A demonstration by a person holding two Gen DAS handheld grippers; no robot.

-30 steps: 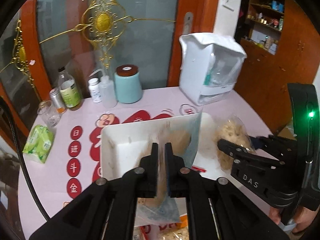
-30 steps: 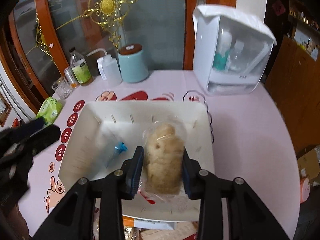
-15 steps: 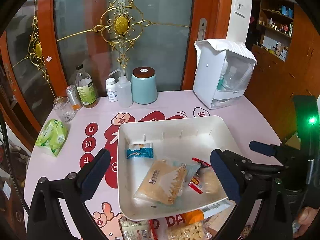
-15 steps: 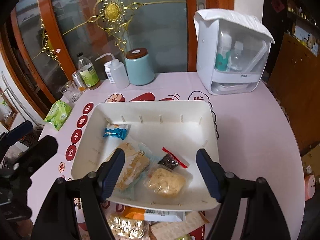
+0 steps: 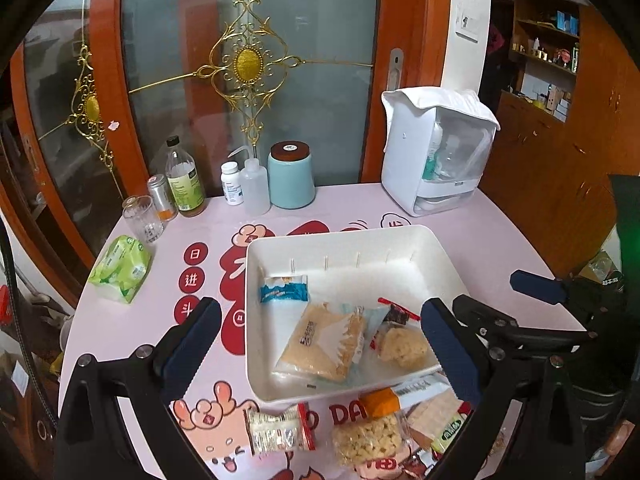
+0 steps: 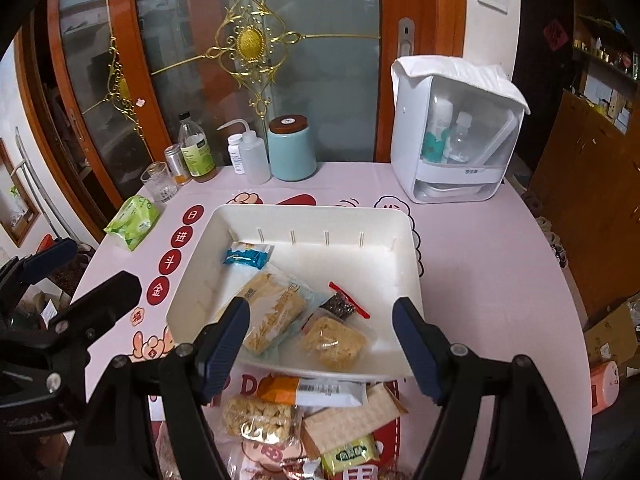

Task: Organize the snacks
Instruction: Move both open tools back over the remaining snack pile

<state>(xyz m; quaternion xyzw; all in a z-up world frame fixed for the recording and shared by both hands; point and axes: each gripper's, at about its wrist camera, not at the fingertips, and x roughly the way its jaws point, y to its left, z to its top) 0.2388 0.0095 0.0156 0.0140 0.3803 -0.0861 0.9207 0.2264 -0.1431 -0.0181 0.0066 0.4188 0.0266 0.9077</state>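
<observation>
Fingers spread on both grippers, nothing held; I'd drop squarely over one loose packet (image 6: 258,416) below the tray (image 6: 412,264).

**Lighting and picture quality**

Soft, even indoor light, moderately bright. Surface (image 5: 472,216) lit well, with only faint shadows. Right-hand background dim. Strong fisheye bending: door frame (image 6: 452,60) bows, corners black. Centre sharp. Green glow, blurred, at right edge (image 5: 630,240).

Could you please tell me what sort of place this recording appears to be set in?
Most likely a room in a home: a table under a pink cartoon tablecloth, an ornate glass door with gold scrollwork behind it, and wooden shelves of household items.
</observation>
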